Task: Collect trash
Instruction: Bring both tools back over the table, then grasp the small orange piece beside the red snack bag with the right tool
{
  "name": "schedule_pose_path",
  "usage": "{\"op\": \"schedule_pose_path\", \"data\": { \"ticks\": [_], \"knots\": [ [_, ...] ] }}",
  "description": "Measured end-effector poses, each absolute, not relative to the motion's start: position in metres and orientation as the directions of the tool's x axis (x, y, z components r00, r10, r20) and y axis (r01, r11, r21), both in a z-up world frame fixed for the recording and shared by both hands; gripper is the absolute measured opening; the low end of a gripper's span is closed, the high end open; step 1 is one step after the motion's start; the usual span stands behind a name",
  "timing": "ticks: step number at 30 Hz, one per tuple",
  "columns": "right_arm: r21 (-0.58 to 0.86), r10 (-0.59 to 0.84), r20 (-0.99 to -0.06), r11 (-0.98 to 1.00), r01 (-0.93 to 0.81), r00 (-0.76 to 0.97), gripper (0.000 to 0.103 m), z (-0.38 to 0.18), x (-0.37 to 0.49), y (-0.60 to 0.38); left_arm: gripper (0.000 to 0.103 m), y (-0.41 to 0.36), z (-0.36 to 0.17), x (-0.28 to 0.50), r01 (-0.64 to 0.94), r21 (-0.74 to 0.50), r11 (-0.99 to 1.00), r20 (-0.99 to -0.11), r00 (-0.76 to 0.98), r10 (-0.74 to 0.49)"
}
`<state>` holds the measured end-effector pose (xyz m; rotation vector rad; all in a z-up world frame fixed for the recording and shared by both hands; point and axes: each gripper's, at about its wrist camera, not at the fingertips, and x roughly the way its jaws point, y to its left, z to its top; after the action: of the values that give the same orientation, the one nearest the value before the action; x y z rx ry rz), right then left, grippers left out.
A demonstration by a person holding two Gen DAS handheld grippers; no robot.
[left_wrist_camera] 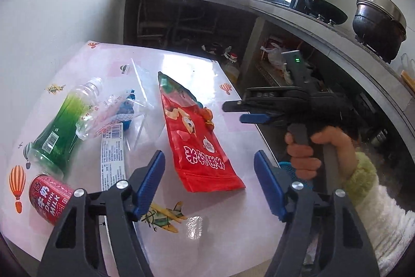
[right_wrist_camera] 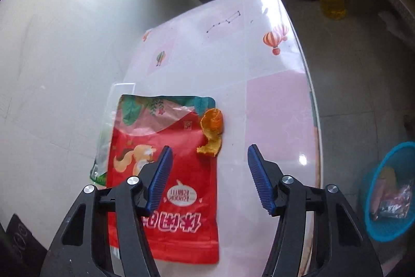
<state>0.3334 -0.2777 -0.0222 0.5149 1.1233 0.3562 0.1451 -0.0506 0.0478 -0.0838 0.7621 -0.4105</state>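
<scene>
Right gripper (right_wrist_camera: 208,179) hangs over the bench (right_wrist_camera: 275,100), fingers (right_wrist_camera: 160,178) apart and empty, the orange peel (right_wrist_camera: 211,131) just ahead between them, touching the red snack bag (right_wrist_camera: 166,160); left gripper (left_wrist_camera: 210,184) too is parted, holding nothing; a pickup is starting; next, descend, pinch the peel, carry it to the blue basket (right_wrist_camera: 373,225) on the floor.

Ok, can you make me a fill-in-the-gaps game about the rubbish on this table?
1. The curled piece of orange peel lies beside the big ____ snack bag.
2. The round plastic mesh basket on the floor is ____ in colour.
3. The clear plastic bottle with the green label is lying on its ____.
4. The red can says "Drink ____".

Missing words: red; blue; side; Milk
</scene>
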Motion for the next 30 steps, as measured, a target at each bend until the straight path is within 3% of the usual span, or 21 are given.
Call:
{"op": "schedule_pose_path", "data": {
  "ticks": [10,14,15,20,30],
  "knots": [
    [0.519,0.492,-0.803,0.855,-0.010,0.336,0.044,-0.038,0.361,-0.253,0.045,-0.039,0.039,0.137,0.366,-0.276,0.889,-0.652,0.608,-0.453],
    [0.464,0.444,-0.831,0.885,-0.023,0.335,0.029,-0.037,0.364,-0.243,0.039,-0.034,0.035,0.138,0.363,-0.295,0.884,-0.652,0.600,-0.464],
    [0.448,0.429,-0.841,0.894,-0.022,0.330,0.019,-0.038,0.365,-0.240,0.039,-0.033,0.034,0.138,0.360,-0.299,0.883,-0.654,0.596,-0.465],
    [0.432,0.413,-0.842,0.902,-0.024,0.346,0.007,-0.037,0.363,-0.239,0.037,-0.030,0.034,0.140,0.350,-0.310,0.884,-0.653,0.597,-0.465],
    [0.468,0.417,-0.811,0.883,0.028,0.410,0.005,-0.033,0.316,-0.265,0.037,-0.044,0.028,0.164,0.278,-0.282,0.918,-0.716,0.576,-0.394]
  ]
}}
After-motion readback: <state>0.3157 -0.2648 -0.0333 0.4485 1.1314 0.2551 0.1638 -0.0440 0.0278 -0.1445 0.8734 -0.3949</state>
